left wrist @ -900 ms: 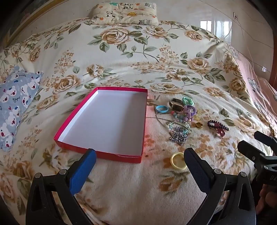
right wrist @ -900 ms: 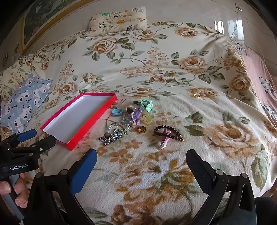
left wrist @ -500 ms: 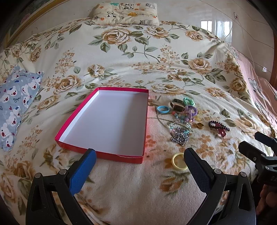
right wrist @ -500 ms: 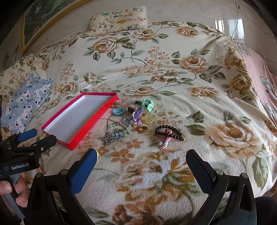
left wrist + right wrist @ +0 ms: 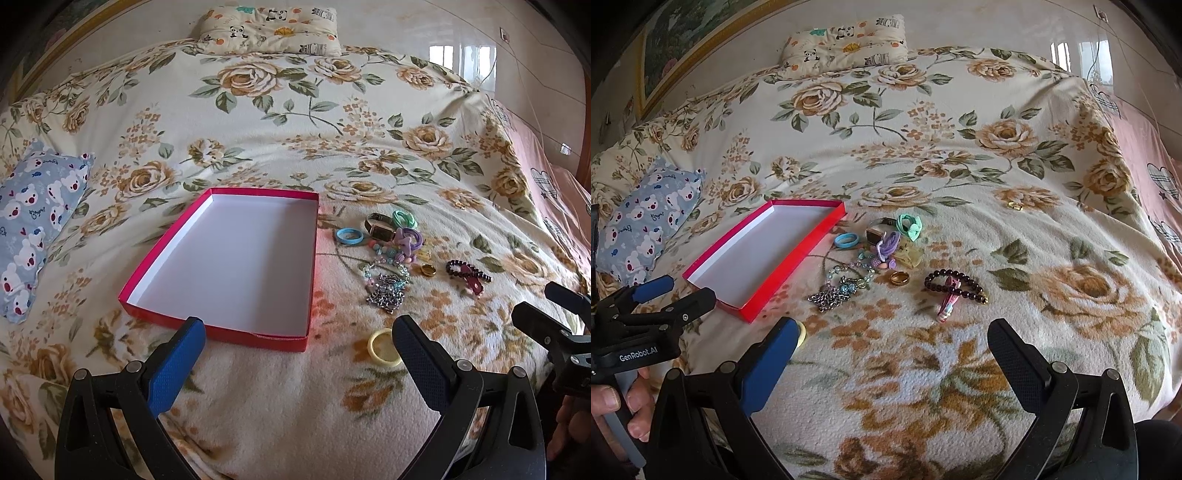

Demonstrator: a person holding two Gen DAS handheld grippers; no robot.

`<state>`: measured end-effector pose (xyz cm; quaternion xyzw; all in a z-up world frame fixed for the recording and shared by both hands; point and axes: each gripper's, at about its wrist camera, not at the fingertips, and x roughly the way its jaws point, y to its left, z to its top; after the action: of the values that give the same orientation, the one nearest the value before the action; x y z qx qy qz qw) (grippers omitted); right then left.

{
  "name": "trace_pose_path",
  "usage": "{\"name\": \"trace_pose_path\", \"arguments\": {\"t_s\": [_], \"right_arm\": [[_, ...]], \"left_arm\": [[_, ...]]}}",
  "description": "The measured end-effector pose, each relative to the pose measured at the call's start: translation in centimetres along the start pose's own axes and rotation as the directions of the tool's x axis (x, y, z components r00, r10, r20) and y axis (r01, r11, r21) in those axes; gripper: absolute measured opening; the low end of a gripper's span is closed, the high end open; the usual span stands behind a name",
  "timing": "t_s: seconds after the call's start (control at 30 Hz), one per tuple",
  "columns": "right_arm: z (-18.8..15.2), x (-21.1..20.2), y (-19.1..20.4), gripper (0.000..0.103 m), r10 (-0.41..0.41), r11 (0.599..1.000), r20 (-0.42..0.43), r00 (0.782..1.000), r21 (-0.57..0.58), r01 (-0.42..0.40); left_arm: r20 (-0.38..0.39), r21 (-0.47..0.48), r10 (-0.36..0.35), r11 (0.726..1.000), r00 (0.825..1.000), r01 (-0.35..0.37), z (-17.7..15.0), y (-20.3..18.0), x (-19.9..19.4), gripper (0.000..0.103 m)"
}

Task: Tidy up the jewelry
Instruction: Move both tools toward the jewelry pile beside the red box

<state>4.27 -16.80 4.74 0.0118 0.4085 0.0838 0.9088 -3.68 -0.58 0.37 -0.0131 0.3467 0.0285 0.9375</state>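
The left gripper (image 5: 295, 338) hovers above the bed (image 5: 280, 133) with its fingers (image 5: 177, 360) spread wide and holding nothing, the near edge of the red box (image 5: 310, 254) between them; the right gripper (image 5: 892, 341) hangs likewise released over the blanket. The jewelry lies loose just right of the box: a blue ring (image 5: 348, 236), a silver chain (image 5: 386, 295), a gold ring (image 5: 899, 277), a dark bead bracelet (image 5: 955, 284); a yellow ring (image 5: 382, 347) sits apart, beside the left gripper's right finger.

"GenRobot.AI" on left tool (image 5: 653, 297)
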Motion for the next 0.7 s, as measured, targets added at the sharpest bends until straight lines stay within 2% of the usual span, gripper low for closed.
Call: {"name": "trace_pose_path", "arguments": {"t_s": [0.23,0.43,0.57,0.7], "right_arm": [[0.5,-0.3,0.0,0.103,0.008,1.000,-0.001,1.000,0.005,-0.008],[0.5,0.0,-0.7,0.103,0.001,1.000,-0.034,0.999,0.014,-0.001],[0.7,0.1,-1.5,0.103,0.000,0.999,-0.008,1.000,0.032,0.000],[1.0,0.7,-2.6,0.103,-0.015,0.998,-0.051,0.999,0.058,0.018]], "left_arm": [[-0.009,-0.001,-0.003,1.000,1.000,0.003,0.1,0.0,0.2,0.102],[-0.017,-0.001,-0.011,1.000,1.000,0.011,0.5,0.0,0.6,0.102],[-0.037,-0.007,-0.039,0.999,0.999,0.039,0.7,-0.1,1.4,0.102],[-0.065,-0.003,-0.079,0.997,0.995,0.079,1.4,-0.2,2.5,0.101]]}}
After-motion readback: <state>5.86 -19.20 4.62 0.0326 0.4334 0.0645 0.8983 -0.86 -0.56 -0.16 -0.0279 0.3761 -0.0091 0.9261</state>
